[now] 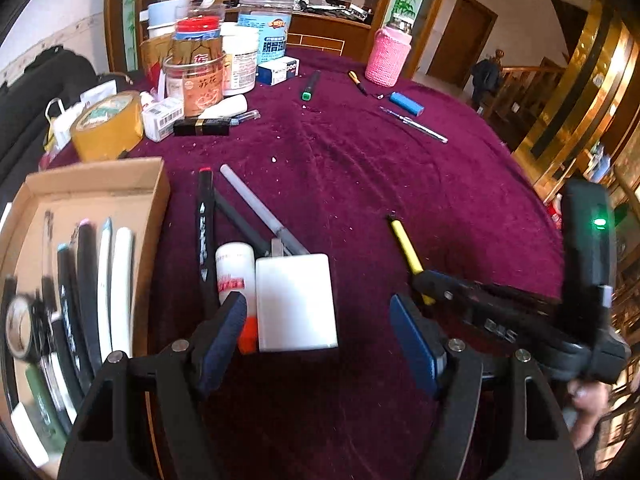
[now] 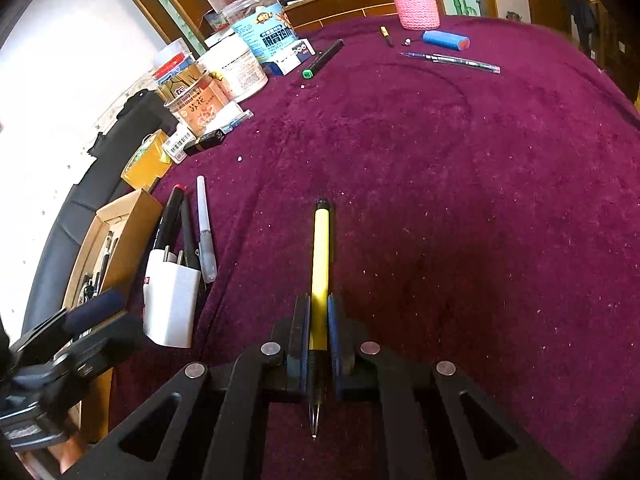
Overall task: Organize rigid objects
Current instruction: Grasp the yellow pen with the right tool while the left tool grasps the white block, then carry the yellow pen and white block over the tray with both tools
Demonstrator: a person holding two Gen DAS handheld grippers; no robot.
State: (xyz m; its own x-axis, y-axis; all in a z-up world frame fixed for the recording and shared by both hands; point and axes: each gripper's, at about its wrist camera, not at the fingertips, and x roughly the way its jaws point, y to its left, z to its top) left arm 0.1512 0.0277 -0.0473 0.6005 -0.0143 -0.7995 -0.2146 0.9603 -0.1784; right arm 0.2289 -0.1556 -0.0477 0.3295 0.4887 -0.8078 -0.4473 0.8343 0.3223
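Note:
My right gripper [image 2: 318, 312] is shut on a yellow pen [image 2: 320, 256], which points away along the purple cloth; the same yellow pen [image 1: 406, 246] shows in the left wrist view held by the right gripper [image 1: 424, 284]. My left gripper [image 1: 320, 332] is open, low over the cloth, with a white charger block [image 1: 296, 300] lying just ahead between its fingers, untouched. Beside the block lie a small white bottle [image 1: 235, 268], a black marker [image 1: 204, 232] and a grey-white pen [image 1: 260, 208]. A cardboard box [image 1: 92, 184] at the left holds several pens.
Jars and tubs [image 1: 200, 68] crowd the far left, with a tape roll [image 1: 108, 124]. A pink knitted bottle [image 1: 388, 54], a blue cylinder [image 1: 406, 103], a silver pen [image 1: 414, 124] and a green-tipped marker [image 1: 310, 85] lie farther off. The table edge curves at the right.

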